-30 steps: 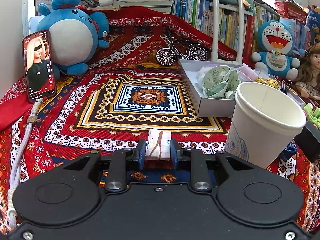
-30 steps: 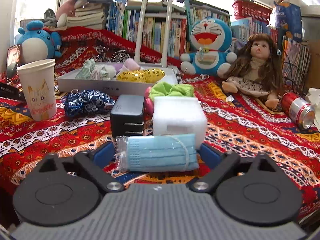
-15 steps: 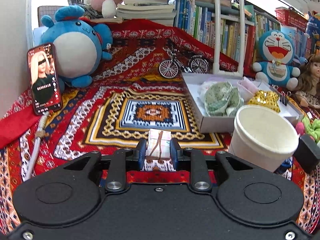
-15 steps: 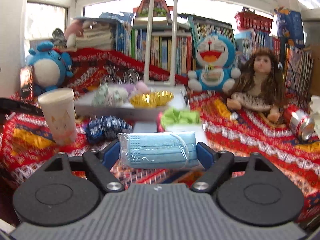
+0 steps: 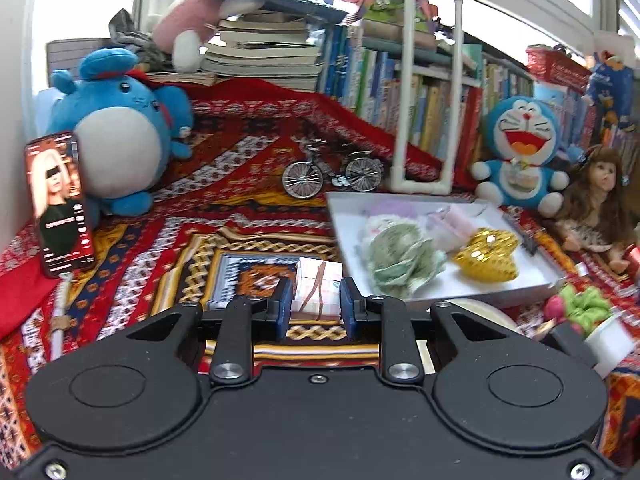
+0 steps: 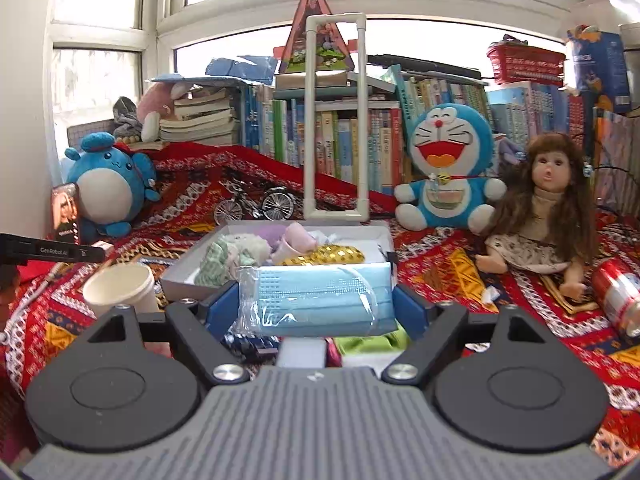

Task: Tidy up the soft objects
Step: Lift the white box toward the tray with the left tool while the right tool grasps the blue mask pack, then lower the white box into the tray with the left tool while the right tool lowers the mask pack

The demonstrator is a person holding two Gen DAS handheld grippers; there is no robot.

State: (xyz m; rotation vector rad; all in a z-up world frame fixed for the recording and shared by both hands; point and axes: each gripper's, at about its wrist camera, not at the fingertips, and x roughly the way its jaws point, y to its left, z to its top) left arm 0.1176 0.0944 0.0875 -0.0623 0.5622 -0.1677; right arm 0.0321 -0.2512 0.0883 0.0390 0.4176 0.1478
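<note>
**Ana:** Left wrist view first. What do the left tongs have?

**Ben:** They are clamped on a small white packet with a brown band across it. The packet stands upright between the blue pads, its longer side running away from the camera, up off the patterned cloth.

**Ana:** And past the tips?

**Ben:** Ahead and to the right lies a shallow white tray. In it sit a green crumpled cloth, a gold sequin pouch and some pale pink and lilac soft things farther back. Just right of the tongs, low down, is the rim of a paper cup.

**Ana:** Right wrist view?

**Ben:** The right tongs are spread wide but closed on a blue face mask in a clear wrapper. Its long axis runs crosswise, from one blue pad to the other, lying flat and level.

**Ana:** Containers there?

**Ben:** The same tray sits straight ahead, just beyond the mask, holding the green cloth, the gold pouch and the pink things. The paper cup stands upright to the left of the tongs; I cannot tell what is in it.
</note>
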